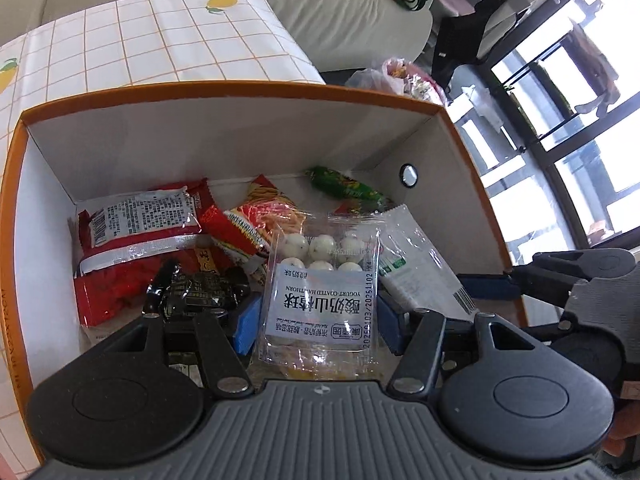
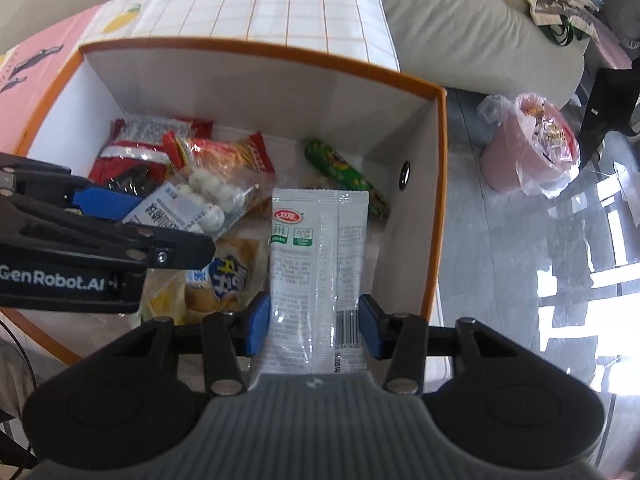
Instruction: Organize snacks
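An orange-rimmed white box (image 1: 224, 92) (image 2: 256, 46) holds several snack packs. My left gripper (image 1: 318, 320) is over the box, shut on a clear pack of yogurt-coated hawthorn balls (image 1: 324, 280), which also shows in the right wrist view (image 2: 192, 204). My right gripper (image 2: 314, 322) is over the box's right side, shut on a white sachet (image 2: 316, 264), which also shows in the left wrist view (image 1: 416, 264). Inside lie a red pack (image 1: 136, 236), a red-yellow pack (image 1: 256, 216), a black candy (image 1: 196, 292), a green pack (image 2: 344, 176) and a yellow pack (image 2: 216, 276).
The box stands on a grid-patterned cloth with lemon prints (image 1: 160, 36). A grey sofa (image 2: 460, 24) lies behind. A pink bin with a plastic bag (image 2: 532, 144) stands on the shiny floor to the right. Windows (image 1: 560, 140) are at the far right.
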